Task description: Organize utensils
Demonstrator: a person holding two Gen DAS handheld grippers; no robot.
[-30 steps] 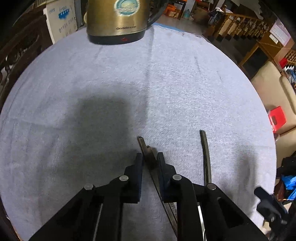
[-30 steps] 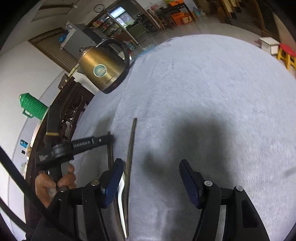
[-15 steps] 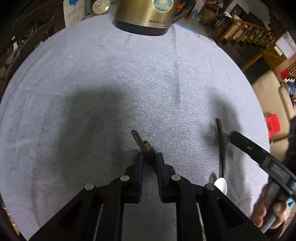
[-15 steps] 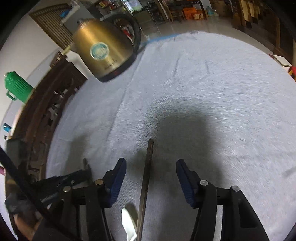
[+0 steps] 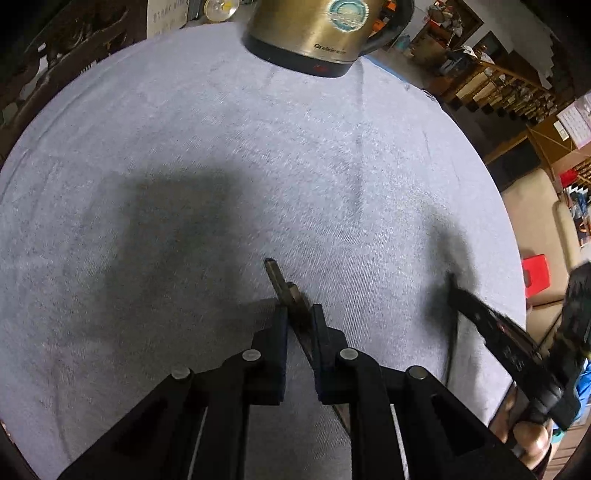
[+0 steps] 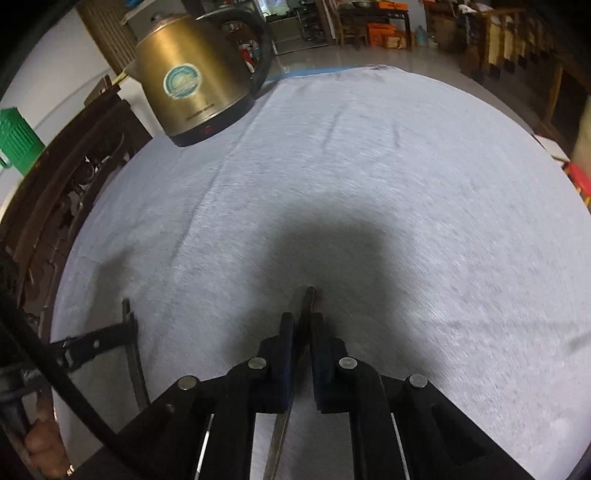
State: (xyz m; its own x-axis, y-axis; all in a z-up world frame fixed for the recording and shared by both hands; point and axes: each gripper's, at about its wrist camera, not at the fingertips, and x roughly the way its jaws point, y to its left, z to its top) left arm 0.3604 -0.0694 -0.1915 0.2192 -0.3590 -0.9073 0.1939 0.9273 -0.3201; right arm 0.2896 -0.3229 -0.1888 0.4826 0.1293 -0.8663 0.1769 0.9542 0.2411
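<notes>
On the pale grey cloth of the round table (image 5: 258, 147) lies a dark metal utensil (image 5: 275, 273). My left gripper (image 5: 297, 310) is shut on its handle, whose tip sticks out past the pads. To the right a second dark utensil (image 5: 451, 343) lies under my right gripper (image 5: 456, 295). The right wrist view shows that right gripper (image 6: 303, 317) with its jaws closing tight on this slim handle (image 6: 308, 295), the pads pressing on it. The rest of it runs back under the fingers. My left gripper (image 6: 127, 325) and its utensil (image 6: 138, 369) show at the left.
A brass-coloured electric kettle (image 5: 314, 33) (image 6: 192, 85) stands at the far edge of the cloth. A carved dark wooden chair (image 6: 55, 184) and a green jug (image 6: 14, 140) are off to the left. A person's hand (image 5: 532, 443) holds the right gripper.
The right gripper moved in over the second utensil, straddled its handle with open jaws, then shut on it. The left gripper stayed shut on its utensil and shifted slightly.
</notes>
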